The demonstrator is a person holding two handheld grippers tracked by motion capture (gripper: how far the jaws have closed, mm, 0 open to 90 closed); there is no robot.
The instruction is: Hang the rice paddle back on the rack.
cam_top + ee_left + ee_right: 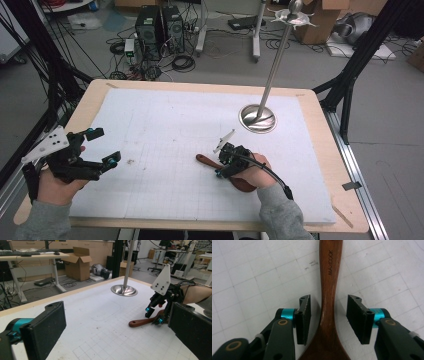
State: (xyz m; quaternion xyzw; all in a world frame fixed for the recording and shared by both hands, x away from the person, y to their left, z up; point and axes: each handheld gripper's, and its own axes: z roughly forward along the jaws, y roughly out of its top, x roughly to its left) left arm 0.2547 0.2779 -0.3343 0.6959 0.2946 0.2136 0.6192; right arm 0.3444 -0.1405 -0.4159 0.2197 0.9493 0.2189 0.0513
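The right gripper (328, 317) hangs over a dark wooden spoon (329, 302), its two black jaws spread to either side of the narrow neck where the handle widens toward the bowl; the left pad sits just beside the wood and the right pad stands a little clear, neither pinching it. The handle, stamped with small lettering, runs straight away from the jaws across the gridded white mat (249, 277). In the high view, the spoon (206, 161) lies flat on the mat toward the near right part of the table, handle pointing left and bowl tucked under the person's right hand (257, 172), which holds the right gripper (222, 162) down on it. Near the table's left edge, the left hand (52, 187) holds the left gripper (102, 147) above the mat with its jaws wide apart and nothing between them. A polished metal stand (258, 118), round base and slim upright pole, rises toward the far right part of the mat. The wooden table (95, 95) borders the mat on all sides. Beyond the far edge, computer towers (160, 25) and cardboard boxes (325, 17) sit on the floor.
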